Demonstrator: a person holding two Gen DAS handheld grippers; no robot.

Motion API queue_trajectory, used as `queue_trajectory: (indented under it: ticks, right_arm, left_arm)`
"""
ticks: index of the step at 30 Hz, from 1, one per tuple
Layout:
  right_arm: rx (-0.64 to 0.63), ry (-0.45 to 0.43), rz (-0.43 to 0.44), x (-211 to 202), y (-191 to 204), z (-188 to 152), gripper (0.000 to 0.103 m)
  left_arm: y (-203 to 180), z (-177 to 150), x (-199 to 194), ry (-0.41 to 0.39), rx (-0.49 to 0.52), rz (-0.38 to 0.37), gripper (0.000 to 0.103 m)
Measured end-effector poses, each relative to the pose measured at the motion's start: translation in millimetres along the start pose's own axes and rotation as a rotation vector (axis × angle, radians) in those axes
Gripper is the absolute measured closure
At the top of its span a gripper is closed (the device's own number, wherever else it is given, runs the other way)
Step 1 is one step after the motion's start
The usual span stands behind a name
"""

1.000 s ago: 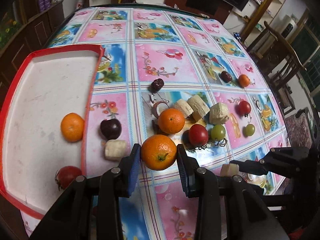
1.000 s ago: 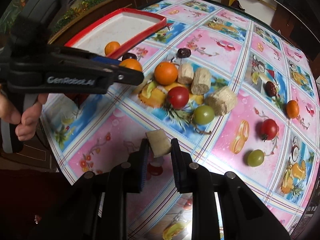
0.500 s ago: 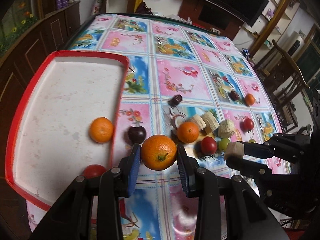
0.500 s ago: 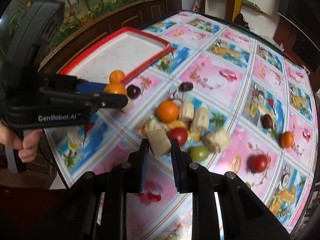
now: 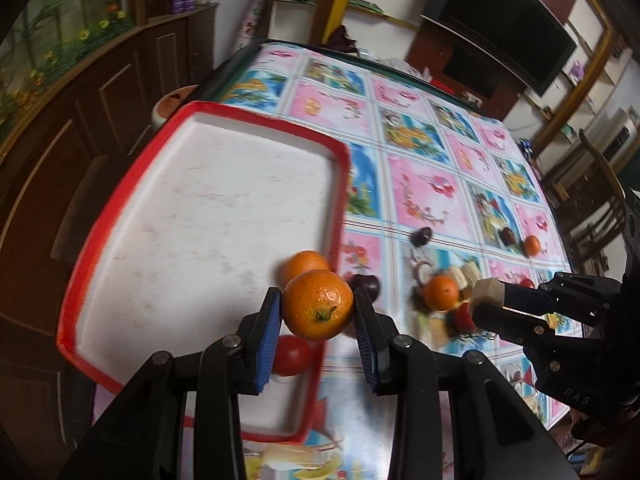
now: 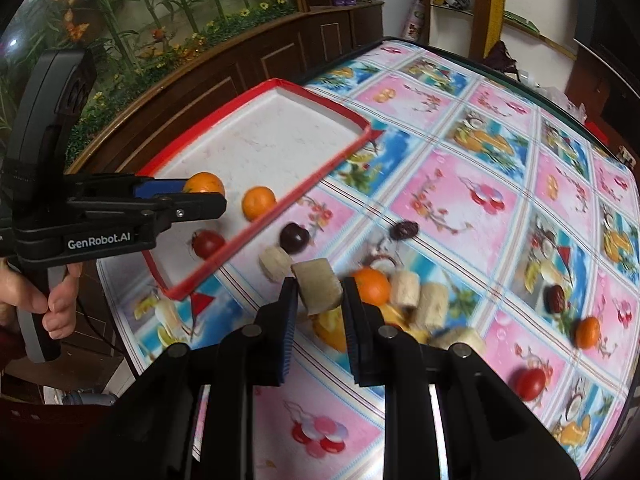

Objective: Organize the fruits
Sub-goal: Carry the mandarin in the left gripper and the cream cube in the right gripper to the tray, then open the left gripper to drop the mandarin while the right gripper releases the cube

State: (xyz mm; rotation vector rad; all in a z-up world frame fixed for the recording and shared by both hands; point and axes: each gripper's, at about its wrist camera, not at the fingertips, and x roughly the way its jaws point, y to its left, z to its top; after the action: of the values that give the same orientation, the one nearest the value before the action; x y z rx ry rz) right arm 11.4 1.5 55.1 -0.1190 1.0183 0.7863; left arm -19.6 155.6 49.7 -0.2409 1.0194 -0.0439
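Both grippers have lifted off the table toward the red tray [image 5: 338,184] at its left edge, left gripper [image 5: 318,312] jaws clamping an orange [image 5: 318,305], right gripper [image 6: 318,300] jaws pinching a pale fruit chunk [image 6: 317,286], ready for dropping in.

In the red-rimmed white plastic tray [image 6: 332,112], a round orange [image 6: 259,202] and a red tomato [image 6: 207,243] are placed; beside its rim, on the fruit-patterned tablecloth [image 6: 460,184], a dark round plum [image 6: 294,237] is set.

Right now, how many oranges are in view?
4. Gripped orange in the left gripper, over the red tray; tray orange inside it; middle orange beside the cut pieces; far orange out right. None seems hidden.
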Motion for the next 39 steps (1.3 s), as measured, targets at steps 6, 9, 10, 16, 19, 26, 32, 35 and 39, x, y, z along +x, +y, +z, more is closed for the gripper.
queue_trajectory:
  ticks: [6, 9, 10, 16, 19, 26, 32, 35, 39]
  right_arm:
    - [-0.025, 0.004, 0.03, 11.4, 13.4, 14.9, 0.079]
    - [-0.032, 0.008, 0.043, 17.3, 19.2, 21.2, 0.079]
    - [-0.035, 0.009, 0.046, 18.9, 21.0, 23.2, 0.079]
    - [-0.052, 0.013, 0.059, 30.1, 30.8, 36.5, 0.079]
    - [-0.051, 0.015, 0.066, 35.2, 32.2, 43.4, 0.079]
    - [-0.027, 0.038, 0.098, 59.8, 34.4, 67.2, 0.079]
    - [-0.002, 0.074, 0.101, 89.3, 36.7, 89.2, 0.079]
    - [0.002, 0.09, 0.09, 101.7, 35.8, 98.1, 0.079]
    - [-0.013, 0.115, 0.062, 117.2, 37.0, 104.6, 0.079]
  left_arm:
    - [23.3, -4.2, -4.2, -0.007, -0.046, 0.031, 0.068]
    - [35.2, -7.5, -5.3, -0.006, -0.07, 0.045, 0.068]
    - [39.7, -8.7, -5.9, -0.007, -0.078, 0.051, 0.068]
    - [56.0, -11.6, -7.0, -0.007, -0.105, 0.069, 0.068]
    - [64.0, -12.1, -4.9, -0.004, -0.117, 0.072, 0.068]
    - [72.3, -12.6, 8.6, 0.019, -0.131, 0.072, 0.068]
    - [74.3, -10.0, 18.3, 0.028, -0.131, 0.073, 0.068]
    - [74.0, -8.9, 22.8, 0.034, -0.127, 0.07, 0.068]
    - [69.9, -8.7, 30.7, 0.048, -0.108, 0.062, 0.068]
